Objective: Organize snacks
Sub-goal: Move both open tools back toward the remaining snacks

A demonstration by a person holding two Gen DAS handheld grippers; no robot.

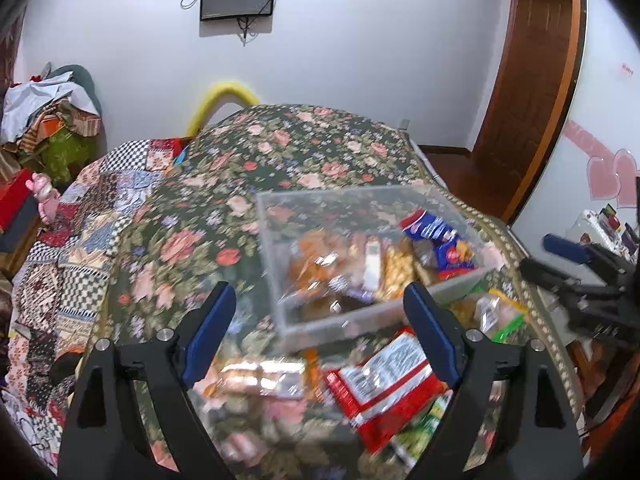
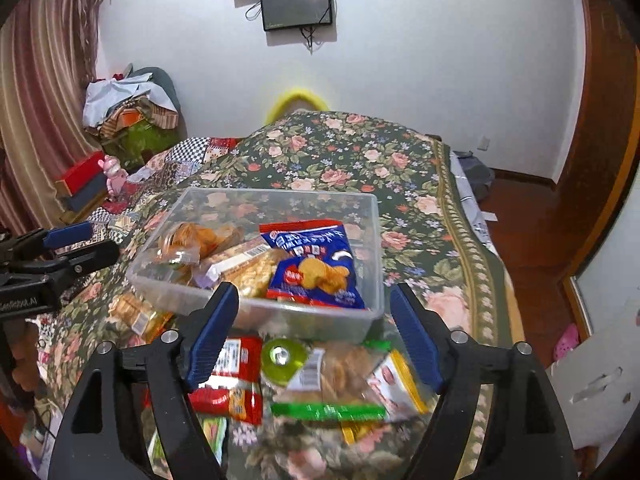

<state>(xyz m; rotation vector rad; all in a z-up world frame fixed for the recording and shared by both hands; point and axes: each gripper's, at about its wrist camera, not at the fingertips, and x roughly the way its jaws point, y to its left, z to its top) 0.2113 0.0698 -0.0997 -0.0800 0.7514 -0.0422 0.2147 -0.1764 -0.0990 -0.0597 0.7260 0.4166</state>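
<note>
From the left wrist, the left tongs [image 1: 316, 332] gape wide and empty. The clear tub [image 1: 280, 240] sits at twelve o'clock on the flowered bed cover [image 1: 288, 148], part filled; a red packet [image 1: 384, 388] lies at five o'clock, long side slanting up to the right.

From the right wrist, the right tongs [image 2: 314, 334] also stand wide, holding nothing. The tub [image 2: 376, 240] is at twelve; a clear biscuit bag [image 2: 348, 372] lies just below, nearest them, with a green cup [image 2: 282, 360] and the red packet [image 2: 236, 380] crowding its left.
</note>
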